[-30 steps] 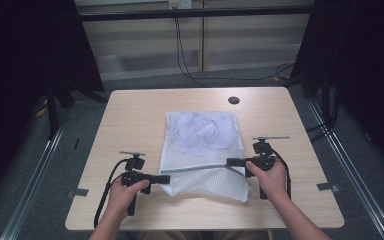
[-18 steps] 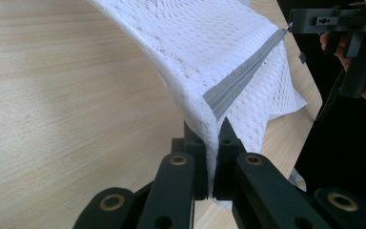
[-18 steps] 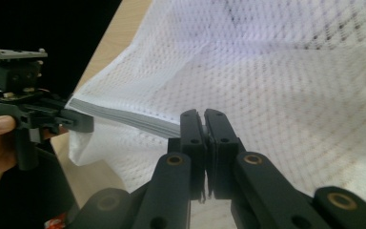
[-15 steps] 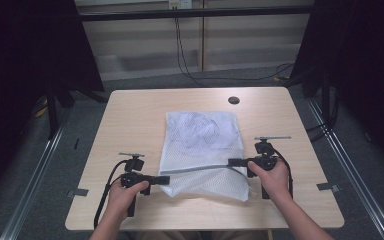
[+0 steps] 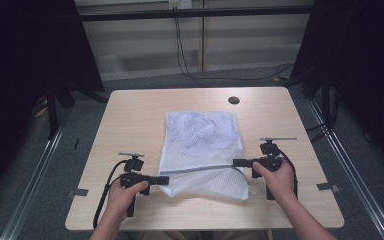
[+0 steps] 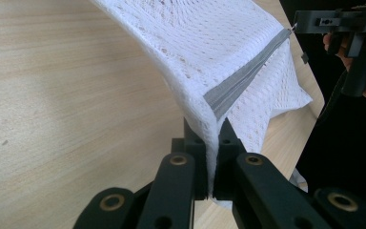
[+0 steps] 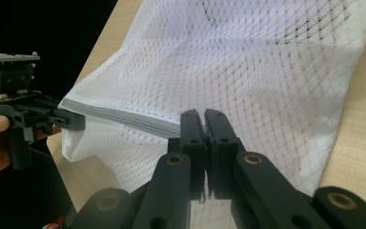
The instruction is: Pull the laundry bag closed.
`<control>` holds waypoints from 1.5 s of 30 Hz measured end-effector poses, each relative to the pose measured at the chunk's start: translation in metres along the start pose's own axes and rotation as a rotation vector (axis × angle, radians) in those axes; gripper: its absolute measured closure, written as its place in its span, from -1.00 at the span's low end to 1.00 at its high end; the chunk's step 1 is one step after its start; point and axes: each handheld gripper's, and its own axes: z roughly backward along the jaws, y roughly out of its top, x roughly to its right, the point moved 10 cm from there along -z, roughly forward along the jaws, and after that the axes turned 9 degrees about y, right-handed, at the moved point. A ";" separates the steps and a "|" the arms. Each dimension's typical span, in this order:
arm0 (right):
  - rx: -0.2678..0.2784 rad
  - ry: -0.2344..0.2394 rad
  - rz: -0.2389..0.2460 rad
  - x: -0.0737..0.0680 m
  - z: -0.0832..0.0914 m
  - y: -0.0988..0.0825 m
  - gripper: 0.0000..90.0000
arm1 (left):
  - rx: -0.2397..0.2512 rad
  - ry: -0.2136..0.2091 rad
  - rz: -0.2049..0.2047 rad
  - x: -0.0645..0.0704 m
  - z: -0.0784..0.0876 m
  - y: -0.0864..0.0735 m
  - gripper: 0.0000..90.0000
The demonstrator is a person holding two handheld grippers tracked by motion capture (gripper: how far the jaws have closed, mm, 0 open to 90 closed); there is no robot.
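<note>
A: Starting at the left. Our left gripper [image 5: 164, 179] has its 2 jaws clamped together on the left end of the grey zipper strip [image 5: 200, 169] of the white mesh laundry bag [image 5: 203, 145]. In the left gripper view the mesh [image 6: 205, 52] runs straight down into the pinch, so the fabric is pressed between the pads and not merely resting on them.

B: Why that spot?

A: We judge it anchors the closed end of the zipper. With 1 end pinned, the strip can be drawn taut.

B: Middle of the table?

A: The bag lies flat on the wooden table [image 5: 130, 115], its far end toward the round cable hole [image 5: 233, 100], its zipper edge nearest us. Something bundled shows faintly through the mesh at the far end; we cannot tell what.

B: And the right?

A: Our right gripper [image 5: 237, 162] meets the strip at its right end, jaws together. In the right gripper view [image 7: 204, 125] the strip [image 7: 124, 117] reaches the jaw tips, but we cannot tell whether they nip a zipper pull or only fabric.

B: So the strip hangs between them?

A: Yes, it is lifted slightly off the table and stretched straight. We judge that tension is there so a pull could slide without the mesh bunching.
</note>
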 end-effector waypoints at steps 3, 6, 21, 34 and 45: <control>0.001 -0.008 -0.005 0.003 0.002 -0.001 0.94 | -0.001 0.007 -0.010 -0.002 0.001 0.000 0.97; 0.002 -0.016 -0.009 0.006 0.005 -0.002 0.94 | 0.001 0.005 0.013 -0.001 0.001 0.000 0.97; 0.012 -0.046 -0.005 0.017 0.019 -0.003 0.94 | -0.008 0.008 -0.002 -0.002 0.001 -0.001 0.97; 0.016 -0.060 -0.005 0.020 0.023 -0.004 0.94 | -0.013 0.012 0.011 -0.003 0.002 -0.002 0.97; 0.015 -0.077 0.001 0.023 0.024 -0.005 0.94 | -0.017 0.022 0.013 -0.005 0.003 -0.002 0.97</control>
